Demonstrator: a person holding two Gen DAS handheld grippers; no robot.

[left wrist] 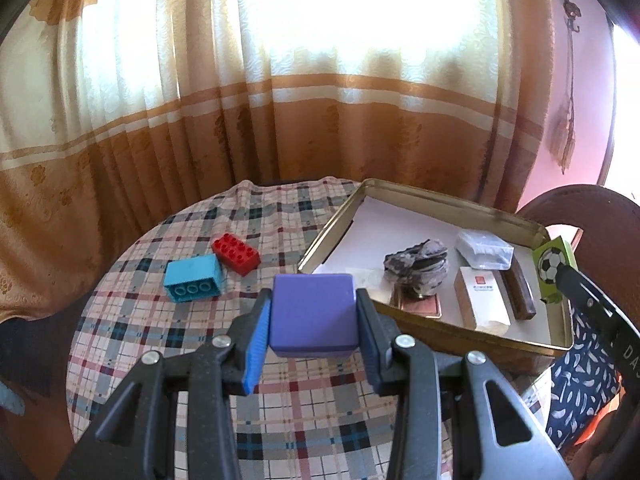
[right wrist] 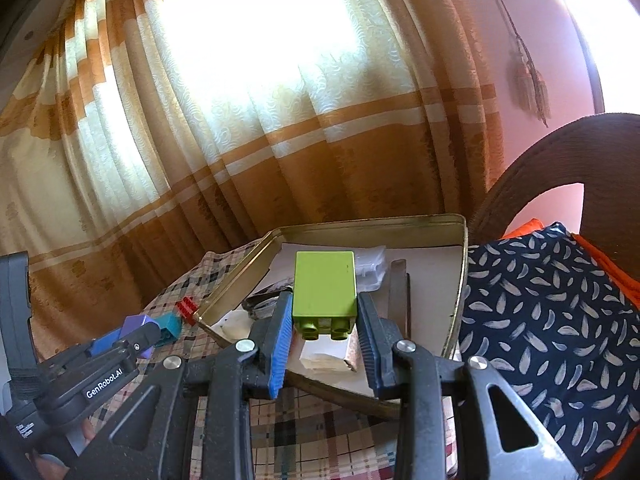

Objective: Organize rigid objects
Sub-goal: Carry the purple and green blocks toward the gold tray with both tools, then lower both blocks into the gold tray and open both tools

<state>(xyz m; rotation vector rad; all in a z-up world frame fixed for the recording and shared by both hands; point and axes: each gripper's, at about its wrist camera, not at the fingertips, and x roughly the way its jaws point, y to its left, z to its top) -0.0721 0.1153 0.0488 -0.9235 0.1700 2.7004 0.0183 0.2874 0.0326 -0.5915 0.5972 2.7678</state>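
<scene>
My left gripper (left wrist: 314, 316) is shut on a purple block (left wrist: 313, 314), held above the plaid tablecloth just left of the gold tin tray (left wrist: 472, 346). On the cloth to the left lie a blue brick (left wrist: 193, 284) and a red brick (left wrist: 236, 254). My right gripper (right wrist: 325, 316) is shut on a green brick (right wrist: 325, 288), studs toward the camera, over the tray's near edge (right wrist: 460, 280). From the left wrist view the green brick (left wrist: 550, 266) shows a football picture at the tray's right end. The left gripper (right wrist: 132, 336) with its purple block (right wrist: 134, 325) shows at lower left of the right wrist view.
The tray holds a grey stone (left wrist: 416, 272), a clear plastic packet (left wrist: 484, 250), a small white-and-tan box (left wrist: 482, 304), a dark wooden piece (left wrist: 520, 292) and a copper-coloured plate (left wrist: 418, 304). A chair with a feather-print cushion (right wrist: 548, 320) stands right of the table. Curtains hang behind.
</scene>
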